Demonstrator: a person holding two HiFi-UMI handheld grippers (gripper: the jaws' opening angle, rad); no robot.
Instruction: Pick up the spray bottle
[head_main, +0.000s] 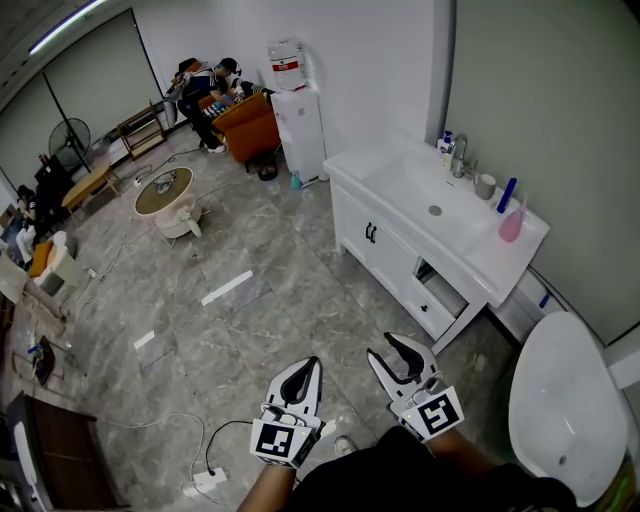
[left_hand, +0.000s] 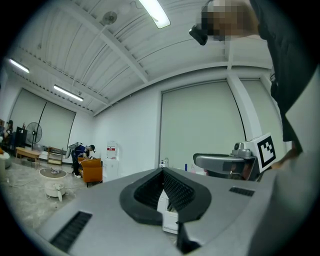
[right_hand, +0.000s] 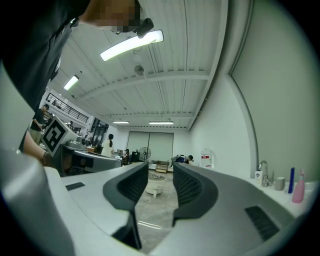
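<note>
One pink spray bottle (head_main: 511, 222) stands untouched on the white vanity counter (head_main: 480, 262), well ahead and right of the right gripper (head_main: 385, 347), whose jaws stand slightly apart and empty. Beside it, the left gripper (head_main: 312, 362) is clenched on nothing. A hasty reach could knock the bottle off the counter edge or into the blue bottle (head_main: 507, 193) just behind. No writing is readable, only square markers (head_main: 437, 416) on both grippers.

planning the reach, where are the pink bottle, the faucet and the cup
pink bottle (head_main: 511, 226), head view, on its body
faucet (head_main: 459, 158), head view, on its upright neck
cup (head_main: 485, 186), head view, on its side
</note>
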